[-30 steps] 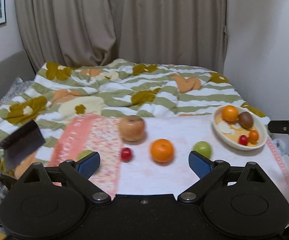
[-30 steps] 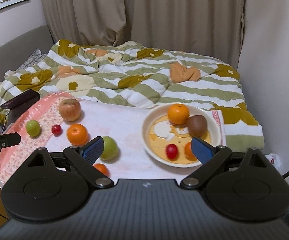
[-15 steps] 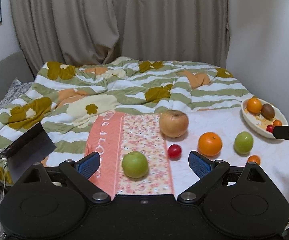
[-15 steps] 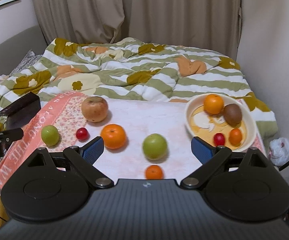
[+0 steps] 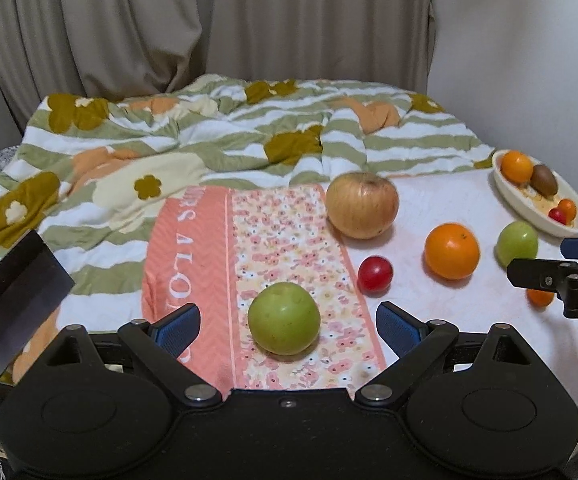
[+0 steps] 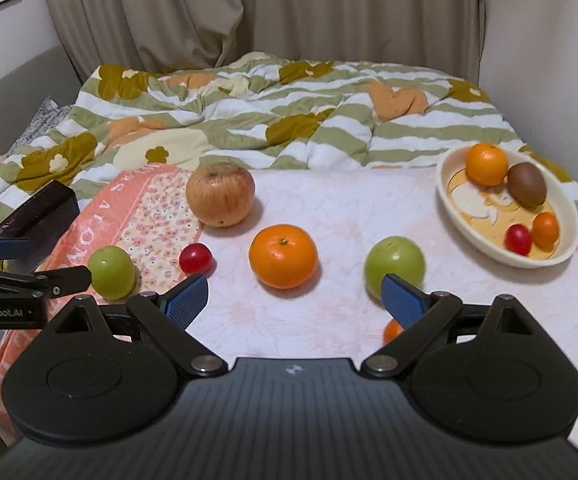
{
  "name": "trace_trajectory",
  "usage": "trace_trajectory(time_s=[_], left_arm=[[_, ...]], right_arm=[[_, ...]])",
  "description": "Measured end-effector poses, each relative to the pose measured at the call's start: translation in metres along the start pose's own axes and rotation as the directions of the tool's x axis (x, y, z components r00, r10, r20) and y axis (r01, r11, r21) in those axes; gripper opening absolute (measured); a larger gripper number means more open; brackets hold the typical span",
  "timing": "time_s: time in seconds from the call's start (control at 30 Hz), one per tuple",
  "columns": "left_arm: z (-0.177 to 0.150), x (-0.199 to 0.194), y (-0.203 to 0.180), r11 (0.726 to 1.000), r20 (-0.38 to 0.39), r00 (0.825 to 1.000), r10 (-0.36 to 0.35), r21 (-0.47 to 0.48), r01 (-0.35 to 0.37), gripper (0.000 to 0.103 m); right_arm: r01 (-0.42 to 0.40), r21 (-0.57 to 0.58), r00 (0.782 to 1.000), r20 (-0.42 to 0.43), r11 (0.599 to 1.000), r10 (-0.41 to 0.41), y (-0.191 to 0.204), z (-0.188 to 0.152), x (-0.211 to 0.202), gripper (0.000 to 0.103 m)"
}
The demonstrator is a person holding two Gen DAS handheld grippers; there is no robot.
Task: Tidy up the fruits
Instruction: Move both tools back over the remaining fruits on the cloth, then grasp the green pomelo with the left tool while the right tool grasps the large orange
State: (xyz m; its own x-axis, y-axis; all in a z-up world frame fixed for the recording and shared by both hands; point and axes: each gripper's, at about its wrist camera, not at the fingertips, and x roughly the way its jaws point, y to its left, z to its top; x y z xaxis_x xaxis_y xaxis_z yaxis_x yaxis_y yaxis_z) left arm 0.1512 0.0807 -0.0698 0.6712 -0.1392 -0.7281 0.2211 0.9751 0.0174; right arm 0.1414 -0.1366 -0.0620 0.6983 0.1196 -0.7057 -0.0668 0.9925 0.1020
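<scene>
Gaping wide, left gripper (image 5: 287,326) jaws flank green apple (image 5: 283,318) untouched; right gripper (image 6: 295,294) wide, empty.

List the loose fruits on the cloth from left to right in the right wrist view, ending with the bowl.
Green apple → small red fruit → large pale apple → orange → second green apple → bowl.

The right gripper (image 6: 295,300) hangs wide open above the cloth (image 6: 337,200), an orange (image 6: 283,256) between its fingers; four fruits sit in the bowl (image 6: 569,216) far right.
</scene>
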Motion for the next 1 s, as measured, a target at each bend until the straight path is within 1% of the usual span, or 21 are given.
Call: trace_trajectory(time_s=[0.13,0.17,0.2,0.23,0.37,0.43,0.53,0.57,0.67,0.83,0.9,0.93,1.0], left_arm=[[-0.005,0.021,0.0,1.0,-0.027,1.0,0.007,0.018,-0.006,0.093],[-0.006,0.025,0.0,1.0,-0.034,0.999,0.006,0.023,-0.005,0.09],[-0.006,0.029,0.0,1.0,-0.039,0.999,0.002,0.026,-0.001,0.084],[-0.007,0.032,0.0,1.0,-0.042,0.999,-0.002,0.03,0.003,0.082],[-0.01,0.044,0.0,0.999,-0.051,0.999,0.016,0.042,-0.014,0.08],[-0.01,0.049,0.002,1.0,-0.054,0.998,0.012,0.026,-0.011,0.075],[-0.009,0.056,0.003,1.0,-0.062,0.998,0.0,0.019,0.001,0.059],[-0.009,0.057,0.002,1.0,-0.06,0.998,0.004,0.022,-0.003,0.059],[-0.009,0.057,0.002,1.0,-0.057,0.998,0.007,0.025,-0.006,0.059],[-0.012,0.053,0.002,1.0,-0.058,0.998,0.009,0.009,-0.009,0.058],[-0.013,0.052,0.002,1.0,-0.057,0.998,0.012,0.008,-0.011,0.058],[-0.012,0.052,0.002,1.0,-0.058,0.998,0.014,0.006,-0.014,0.058],[-0.012,0.052,0.002,1.0,-0.059,0.998,0.016,-0.001,-0.017,0.058]], right_arm=[[0.005,0.009,1.0,-0.012,1.0,-0.005,0.002,0.0,0.022,0.103],[0.006,0.013,1.0,-0.015,1.0,-0.006,0.003,0.001,0.027,0.103],[0.005,0.016,1.0,-0.016,1.0,-0.005,0.003,0.001,0.032,0.103],[0.004,0.018,1.0,-0.015,1.0,-0.004,0.004,0.001,0.036,0.103],[0.006,-0.003,0.999,-0.037,1.0,-0.006,0.007,-0.002,0.051,0.103],[0.002,-0.005,0.999,-0.042,1.0,-0.002,0.008,-0.004,0.057,0.103],[0.004,-0.007,0.999,-0.054,1.0,-0.004,0.007,-0.004,0.068,0.103],[0.003,-0.007,0.998,-0.059,1.0,-0.004,0.007,-0.003,0.071,0.103],[0.001,-0.019,0.997,-0.072,1.0,-0.002,0.007,-0.002,0.081,0.097],[-0.006,-0.045,0.998,-0.068,0.999,0.003,0.01,0.001,0.09,0.093],[-0.012,-0.042,0.998,-0.066,0.999,0.01,0.011,0.002,0.093,0.09],[-0.01,-0.041,0.998,-0.065,0.999,0.007,0.01,0.003,0.094,0.088],[0.004,-0.045,0.998,-0.065,0.999,-0.007,0.01,0.004,0.097,0.087]])
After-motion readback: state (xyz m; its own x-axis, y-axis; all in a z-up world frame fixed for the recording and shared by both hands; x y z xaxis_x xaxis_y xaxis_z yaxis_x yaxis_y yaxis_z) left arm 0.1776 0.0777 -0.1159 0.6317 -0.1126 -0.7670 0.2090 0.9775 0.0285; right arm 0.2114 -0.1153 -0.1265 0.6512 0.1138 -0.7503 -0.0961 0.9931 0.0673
